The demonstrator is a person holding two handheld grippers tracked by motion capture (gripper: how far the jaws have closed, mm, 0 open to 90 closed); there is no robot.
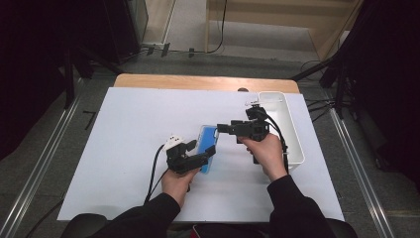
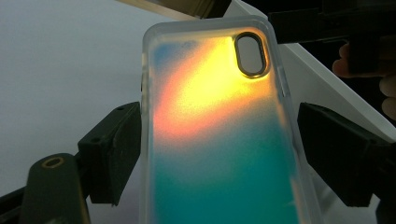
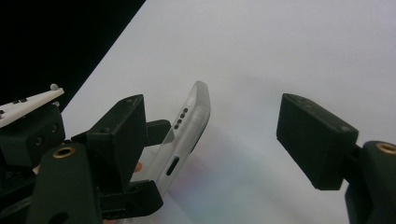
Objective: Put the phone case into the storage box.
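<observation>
High view: phone case point(image 1: 208, 148) sits mid-worktop point(image 1: 129, 148), white bin point(image 1: 292, 134) at 3 o'clock of it; left hand-held gripper point(image 1: 205, 157) clamps the case's near end, right hand-held gripper point(image 1: 224, 129) hovers at its 12 o'clock end. Left gripper view: case point(image 2: 219, 140) spans the jaws, pads against both long edges, camera hole at 1 o'clock. Right gripper view: jaws wide, nothing held, case end point(image 3: 189, 130) by the left pad point(image 3: 121, 140). I'd centre the right jaws on that end before closing.
</observation>
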